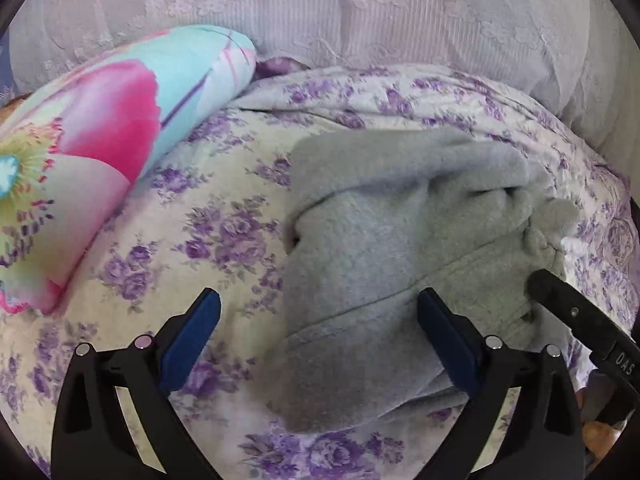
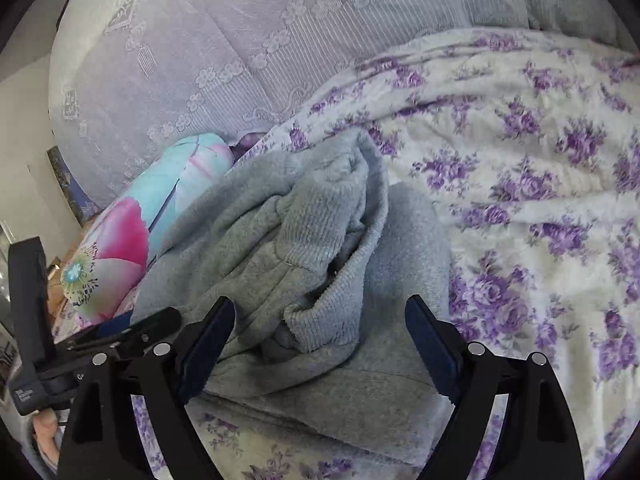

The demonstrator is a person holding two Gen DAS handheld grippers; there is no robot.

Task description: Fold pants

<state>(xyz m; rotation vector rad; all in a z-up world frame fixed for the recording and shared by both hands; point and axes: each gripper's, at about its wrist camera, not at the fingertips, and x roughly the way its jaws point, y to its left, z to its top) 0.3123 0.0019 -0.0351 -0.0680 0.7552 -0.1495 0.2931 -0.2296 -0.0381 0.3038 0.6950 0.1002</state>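
Grey fleece pants (image 1: 392,240) lie bunched in a folded heap on a purple-flowered bedspread (image 1: 224,216). In the right wrist view the pants (image 2: 280,240) show a ribbed cuff or waistband on top. My left gripper (image 1: 320,312) is open, its jaws spread wide just above the near left part of the pants, holding nothing. My right gripper (image 2: 320,320) is open over the near edge of the heap, the ribbed edge lying between its jaws without being pinched. The right gripper's finger also shows in the left wrist view (image 1: 576,312), at the pants' right edge.
A pillow with a pink and turquoise flower print (image 1: 100,136) lies left of the pants; it also shows in the right wrist view (image 2: 152,224). A pale lilac lace-patterned cushion or headboard (image 1: 360,20) rises behind. The bedspread (image 2: 540,200) extends to the right.
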